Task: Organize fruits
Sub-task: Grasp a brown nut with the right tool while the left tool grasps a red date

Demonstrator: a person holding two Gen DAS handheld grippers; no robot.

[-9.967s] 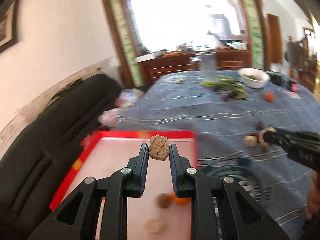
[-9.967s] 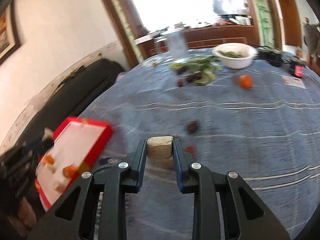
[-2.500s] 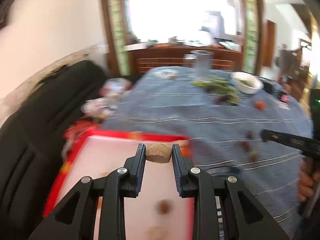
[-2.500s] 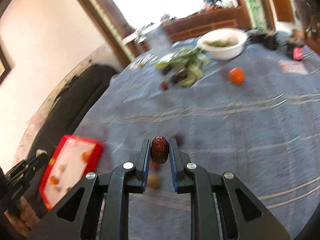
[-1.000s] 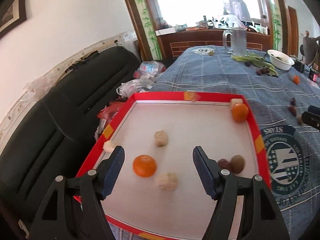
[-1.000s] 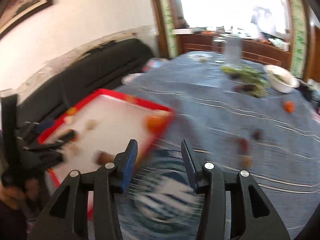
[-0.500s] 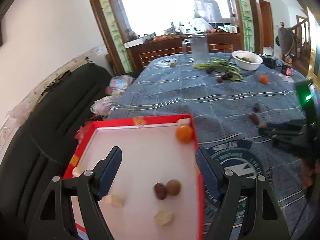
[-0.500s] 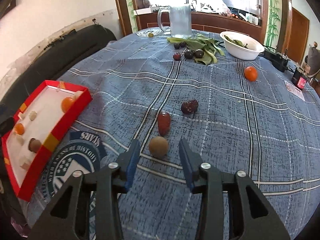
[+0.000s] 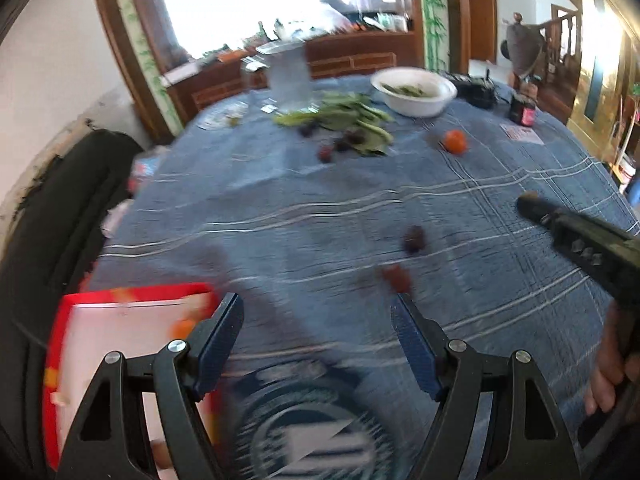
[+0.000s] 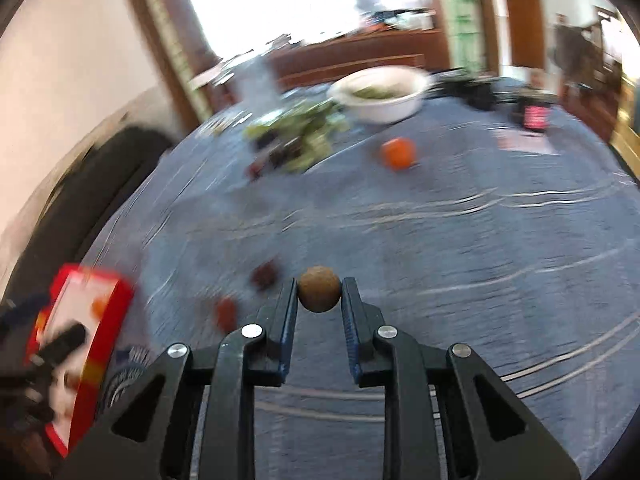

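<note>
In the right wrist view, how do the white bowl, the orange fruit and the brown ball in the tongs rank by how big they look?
1. White bowl, clearly largest.
2. Brown ball and orange fruit look about alike; the ball sits much nearer the camera, so I won't rank them.

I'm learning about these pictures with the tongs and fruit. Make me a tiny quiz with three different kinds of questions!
1. True or false: the right tongs grip a round brown fruit.
2. What colour is the tray rim?
3. The left tongs are: A) wide apart with nothing between them, B) closed on an orange, C) holding the bowl.

Key: 1 true. 2 red. 3 A. The orange lies loose on the cloth near the white bowl.
</note>
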